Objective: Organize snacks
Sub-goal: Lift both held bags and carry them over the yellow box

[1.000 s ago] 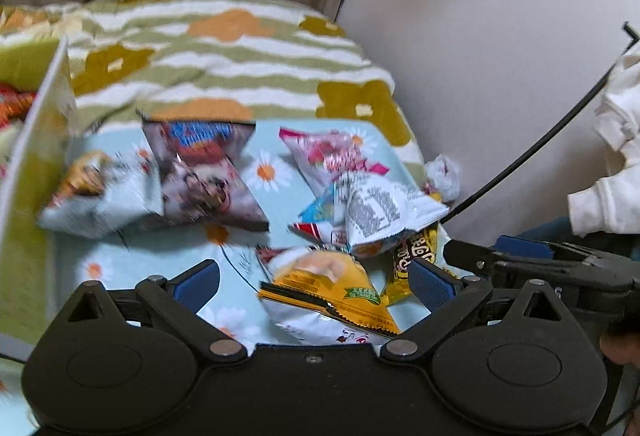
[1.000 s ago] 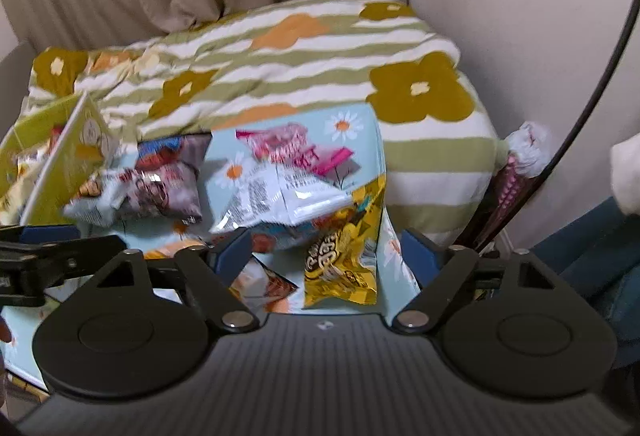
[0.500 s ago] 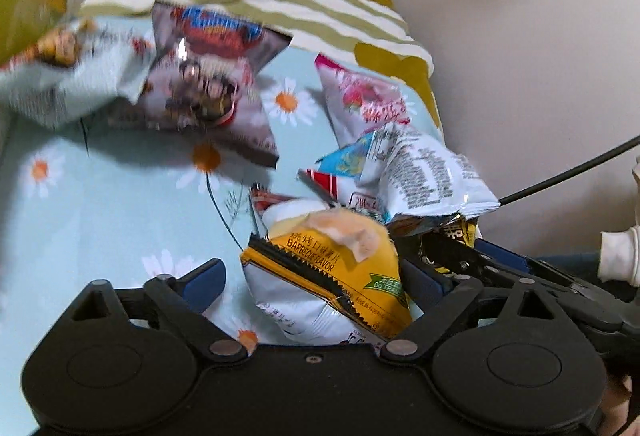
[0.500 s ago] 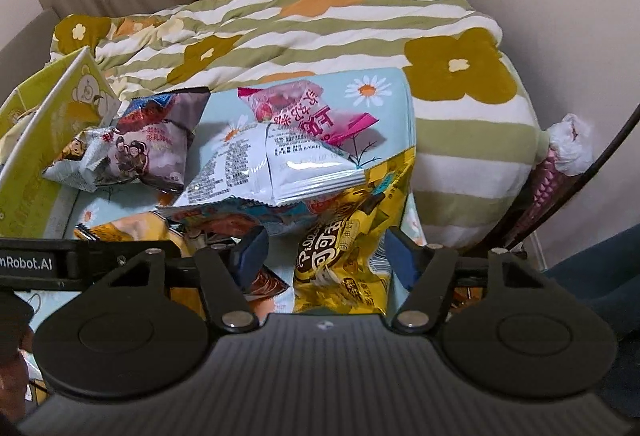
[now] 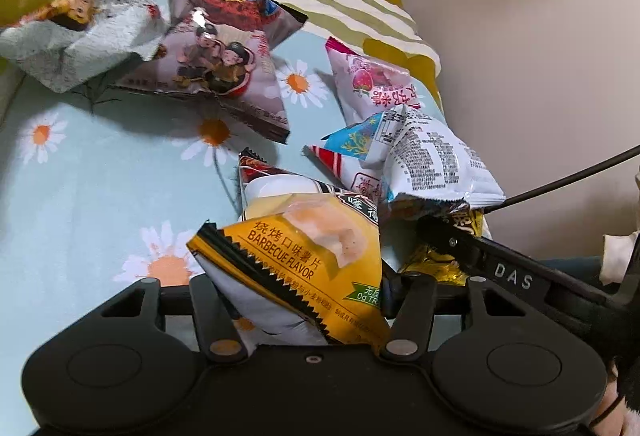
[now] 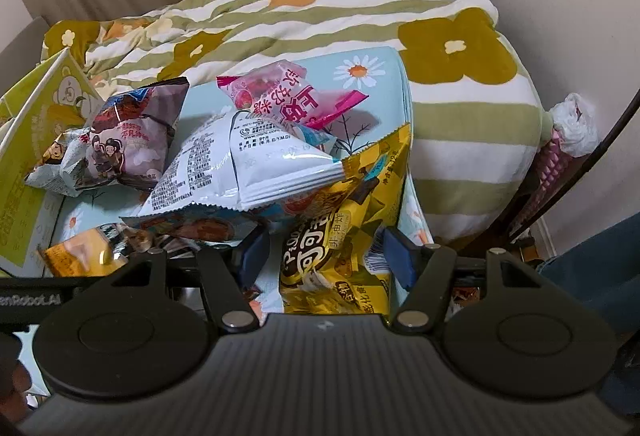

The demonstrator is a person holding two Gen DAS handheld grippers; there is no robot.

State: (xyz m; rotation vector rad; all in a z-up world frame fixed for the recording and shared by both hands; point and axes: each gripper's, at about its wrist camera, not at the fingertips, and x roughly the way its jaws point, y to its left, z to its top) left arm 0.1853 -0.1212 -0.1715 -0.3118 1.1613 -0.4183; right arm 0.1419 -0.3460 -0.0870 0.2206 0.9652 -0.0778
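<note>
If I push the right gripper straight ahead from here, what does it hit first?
Most likely the yellow snack bag, which already sits between the right gripper's open fingers. The white packet lies just beyond and to the left; depth is hard to judge, so its lower edge might catch the left finger too.

The chip bag (image 5: pixel 304 256) is glossy printed film, as is the white packet (image 6: pixel 256 163), which catches highlights. The daisy cloth (image 5: pixel 100 187) looks smooth and matt; the quilt (image 6: pixel 460 107) soft fabric. The left gripper (image 5: pixel 304 300) is matt black plastic.
</note>
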